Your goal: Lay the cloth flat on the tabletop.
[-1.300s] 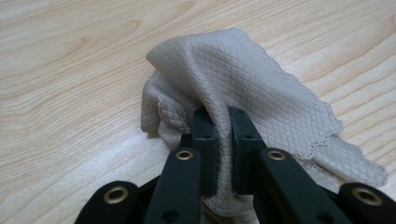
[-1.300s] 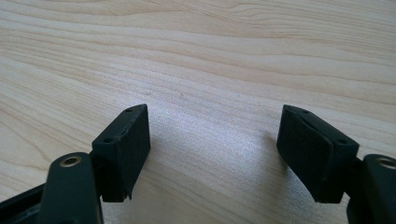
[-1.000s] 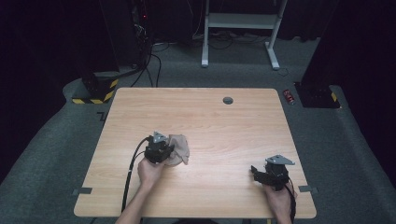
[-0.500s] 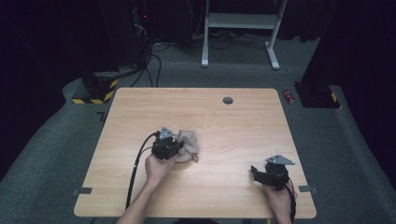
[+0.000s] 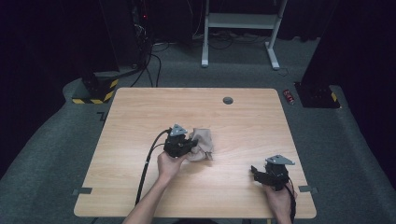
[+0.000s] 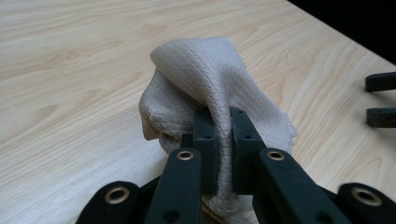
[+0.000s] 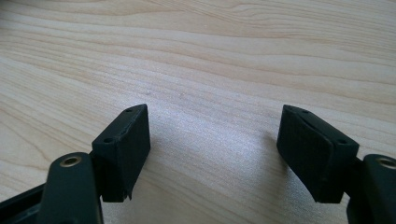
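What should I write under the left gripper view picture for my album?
Left tongs pinching a bunched beige cloth just above a wooden table.

High view overlooks the table (image 5: 140, 186); both claw views skim it closely.

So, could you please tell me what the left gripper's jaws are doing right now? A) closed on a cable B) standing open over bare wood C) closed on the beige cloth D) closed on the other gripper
C: in the left gripper view the left gripper has its jaws pressed together on a fold of the cloth, which bunches up above them over the table.
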{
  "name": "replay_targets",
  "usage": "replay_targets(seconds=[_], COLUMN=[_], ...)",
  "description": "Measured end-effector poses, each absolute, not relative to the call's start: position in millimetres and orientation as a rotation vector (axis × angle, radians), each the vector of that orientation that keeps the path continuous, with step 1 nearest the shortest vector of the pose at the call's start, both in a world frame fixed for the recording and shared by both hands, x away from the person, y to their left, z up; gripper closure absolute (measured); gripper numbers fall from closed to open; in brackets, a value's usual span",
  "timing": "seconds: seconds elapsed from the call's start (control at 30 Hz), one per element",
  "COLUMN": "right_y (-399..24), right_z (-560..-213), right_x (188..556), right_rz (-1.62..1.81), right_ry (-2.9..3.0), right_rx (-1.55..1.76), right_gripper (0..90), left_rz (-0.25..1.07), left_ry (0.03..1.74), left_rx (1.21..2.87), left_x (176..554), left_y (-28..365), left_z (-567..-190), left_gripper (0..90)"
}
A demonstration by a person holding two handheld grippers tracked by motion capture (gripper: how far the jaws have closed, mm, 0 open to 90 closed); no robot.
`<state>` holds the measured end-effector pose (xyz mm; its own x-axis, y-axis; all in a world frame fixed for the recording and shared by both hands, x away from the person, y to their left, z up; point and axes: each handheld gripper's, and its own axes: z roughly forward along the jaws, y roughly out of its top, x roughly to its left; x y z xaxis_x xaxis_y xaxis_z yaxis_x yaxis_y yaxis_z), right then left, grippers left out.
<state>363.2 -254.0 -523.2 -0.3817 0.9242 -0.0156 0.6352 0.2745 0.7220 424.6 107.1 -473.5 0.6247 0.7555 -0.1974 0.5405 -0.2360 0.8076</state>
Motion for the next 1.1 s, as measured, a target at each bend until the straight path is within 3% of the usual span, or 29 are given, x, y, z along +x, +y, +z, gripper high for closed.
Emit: replay_targets(seconds=[0.73, 0.8, 0.97, 1.1], right_y=[-254.4, -254.3, -253.9, -250.3], right_z=[-523.2, -523.2, -522.8, -522.6], right_x=[363.1, 363.0, 362.4, 361.5], right_rz=[0.891, 0.891, 0.897, 0.916], right_ry=[2.1, 2.099, 2.104, 2.126], right_rx=[1.411, 1.412, 1.407, 1.371], right_gripper=[28.4, 28.5, 33.9, 41.6], left_rz=[0.213, 0.222, 0.287, 0.352], left_ry=[1.008, 1.008, 1.022, 0.99], left_rx=[2.002, 2.013, 2.009, 2.027], left_x=[431.7, 431.4, 425.8, 414.8], left_y=[64.0, 62.4, 64.7, 67.3], left_z=[-500.1, -502.0, -497.5, -490.1], left_gripper=[79.8, 75.1, 50.9, 42.8])
